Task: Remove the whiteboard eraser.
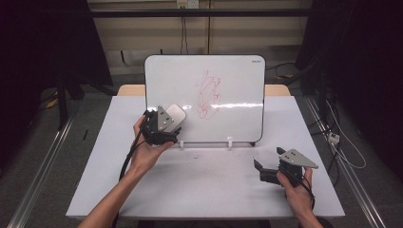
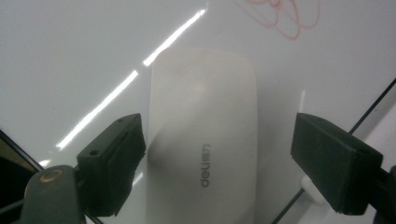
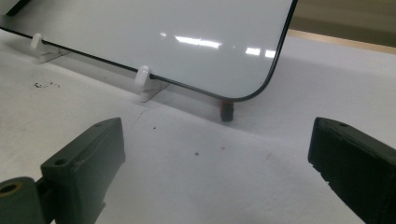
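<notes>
Right tool [image 1: 266, 170] rests low on table; left tool [image 1: 167, 124] raised at eraser [image 1: 175, 114].

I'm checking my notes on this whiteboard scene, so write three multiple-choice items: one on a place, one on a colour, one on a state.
1. Where is the white eraser?
A. Flat on the table
B. Against the whiteboard, between the left claw's jaws
C. In the right claw

2. What colour is the scribble?
A. Blue
B. Black
C. Red

3. How is the right claw?
A. Open with nothing between its jaws
B. Shut on a pen
C. Shut on the eraser

Answers:
1 B, the left gripper view shows the eraser on the board between the two jaws.
2 C, the lines are red.
3 A, its jaws stand apart over bare table.
</notes>
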{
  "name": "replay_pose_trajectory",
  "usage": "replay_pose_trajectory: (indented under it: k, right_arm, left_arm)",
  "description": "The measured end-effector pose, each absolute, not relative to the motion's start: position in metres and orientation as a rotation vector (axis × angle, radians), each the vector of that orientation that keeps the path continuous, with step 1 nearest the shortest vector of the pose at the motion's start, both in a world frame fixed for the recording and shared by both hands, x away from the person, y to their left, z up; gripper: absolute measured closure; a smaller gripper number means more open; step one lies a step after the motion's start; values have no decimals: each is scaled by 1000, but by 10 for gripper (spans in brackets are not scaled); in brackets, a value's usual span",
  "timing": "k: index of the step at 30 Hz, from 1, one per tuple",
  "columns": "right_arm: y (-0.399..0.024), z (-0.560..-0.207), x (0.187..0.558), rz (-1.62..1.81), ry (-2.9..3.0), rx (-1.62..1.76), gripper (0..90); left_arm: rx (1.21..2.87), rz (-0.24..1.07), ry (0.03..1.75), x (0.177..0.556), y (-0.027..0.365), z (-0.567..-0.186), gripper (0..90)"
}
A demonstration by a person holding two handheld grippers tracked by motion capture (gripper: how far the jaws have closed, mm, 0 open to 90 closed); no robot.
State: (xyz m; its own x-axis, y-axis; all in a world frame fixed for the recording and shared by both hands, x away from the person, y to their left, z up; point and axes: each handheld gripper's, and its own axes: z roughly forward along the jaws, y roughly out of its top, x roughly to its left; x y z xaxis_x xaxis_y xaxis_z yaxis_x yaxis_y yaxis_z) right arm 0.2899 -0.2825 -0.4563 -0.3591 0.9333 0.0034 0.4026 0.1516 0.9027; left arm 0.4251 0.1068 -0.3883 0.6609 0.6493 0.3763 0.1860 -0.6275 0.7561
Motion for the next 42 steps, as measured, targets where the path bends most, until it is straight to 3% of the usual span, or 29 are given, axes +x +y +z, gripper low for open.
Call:
replay_pose_trajectory:
  k: [8, 14, 27, 42]
  right_arm:
    - [-279, -456, 292, 1173, 1861, 1260, 40]
    - [-279, -456, 292, 1169, 1865, 1253, 39]
    - [-279, -456, 291, 1163, 1868, 1251, 40]
    - [-279, -456, 292, 1155, 1868, 1258, 40]
  left_arm:
    - [2214, 894, 666, 428, 106, -393, 192]
    - [2237, 930, 641, 430, 105, -397, 299]
    - [2251, 1008, 631, 431, 98, -402, 302]
    - [2243, 961, 660, 432, 100, -400, 311]
